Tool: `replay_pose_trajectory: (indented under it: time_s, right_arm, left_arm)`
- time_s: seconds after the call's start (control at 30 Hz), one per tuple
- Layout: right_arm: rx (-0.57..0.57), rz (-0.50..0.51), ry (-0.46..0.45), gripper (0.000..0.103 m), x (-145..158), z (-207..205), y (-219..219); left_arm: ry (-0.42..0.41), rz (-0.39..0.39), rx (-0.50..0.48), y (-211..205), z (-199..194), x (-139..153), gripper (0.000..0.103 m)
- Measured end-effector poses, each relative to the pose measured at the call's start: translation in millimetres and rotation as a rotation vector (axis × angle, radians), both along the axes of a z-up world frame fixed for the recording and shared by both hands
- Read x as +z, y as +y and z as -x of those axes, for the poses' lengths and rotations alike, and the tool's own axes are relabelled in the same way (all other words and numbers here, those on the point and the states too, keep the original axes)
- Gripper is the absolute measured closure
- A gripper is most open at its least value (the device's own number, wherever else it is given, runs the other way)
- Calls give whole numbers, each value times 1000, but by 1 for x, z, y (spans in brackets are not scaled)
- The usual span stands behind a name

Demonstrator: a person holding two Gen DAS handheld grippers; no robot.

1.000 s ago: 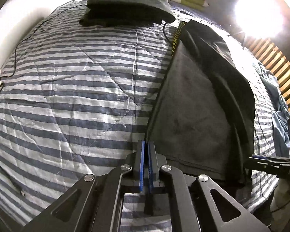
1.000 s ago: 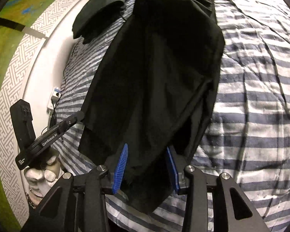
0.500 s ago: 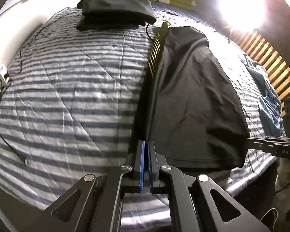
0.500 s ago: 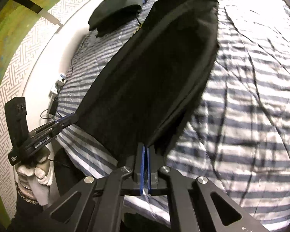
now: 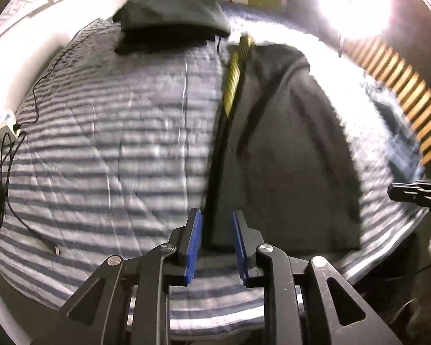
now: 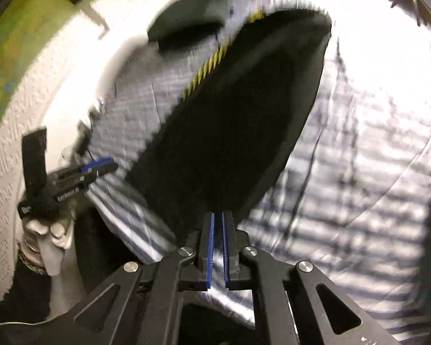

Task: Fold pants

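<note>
Dark pants (image 5: 287, 143) lie lengthwise on the striped quilt (image 5: 115, 143), folded leg over leg, with a yellow-striped band (image 5: 234, 72) along their left edge. My left gripper (image 5: 216, 212) hovers over the pants' near left corner. Its jaws are opening, and the pads do not press on the cloth. In the right wrist view the pants (image 6: 244, 115) look black. My right gripper (image 6: 217, 215) hangs just short of their near hem. Its jaws stand a thin slit apart, just starting to open, with nothing between them. The left gripper (image 6: 100, 164) shows there in a white-gloved hand (image 6: 48, 230).
A dark folded pile (image 5: 172, 20) sits at the head of the bed. Cables and a white power strip (image 5: 3, 135) run along the left wall. A blue garment (image 5: 396, 132) lies at the right by wooden slats (image 5: 402, 86). A bright lamp glares top right.
Both grippers have risen and drawn back from the pants. The right one closed from straddling the hem. The left one, shut until now, has parted its jaws. The pants now lie flatter.
</note>
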State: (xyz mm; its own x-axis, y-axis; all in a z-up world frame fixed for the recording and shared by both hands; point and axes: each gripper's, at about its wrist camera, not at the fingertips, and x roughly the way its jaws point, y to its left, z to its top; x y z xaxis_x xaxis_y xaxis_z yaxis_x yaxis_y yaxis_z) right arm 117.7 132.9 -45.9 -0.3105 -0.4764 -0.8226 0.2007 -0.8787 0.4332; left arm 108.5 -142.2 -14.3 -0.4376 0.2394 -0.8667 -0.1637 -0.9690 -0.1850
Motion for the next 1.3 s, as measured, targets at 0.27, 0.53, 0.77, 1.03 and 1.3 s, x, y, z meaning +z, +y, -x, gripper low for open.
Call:
replay_pose_trajectory:
  time_s: [0.27, 0.53, 0.77, 1.03, 1.3]
  right_arm:
    - [-107, -32, 173, 88, 90, 116, 21]
    - [-180, -107, 111, 81, 74, 281, -13]
    - [-269, -188, -2, 81, -12, 388, -24]
    - [-285, -228, -113, 81, -62, 365, 5]
    - [-295, -189, -119, 76, -57, 350, 23]
  left_arm:
    - [112, -7, -92, 56, 76, 40, 76]
    - [54, -85, -150, 95, 143, -22, 76]
    - [-21, -92, -170, 102, 165, -62, 76]
    - [-50, -128, -169, 102, 178, -73, 76]
    - [-26, -85, -176, 117, 183, -73, 74]
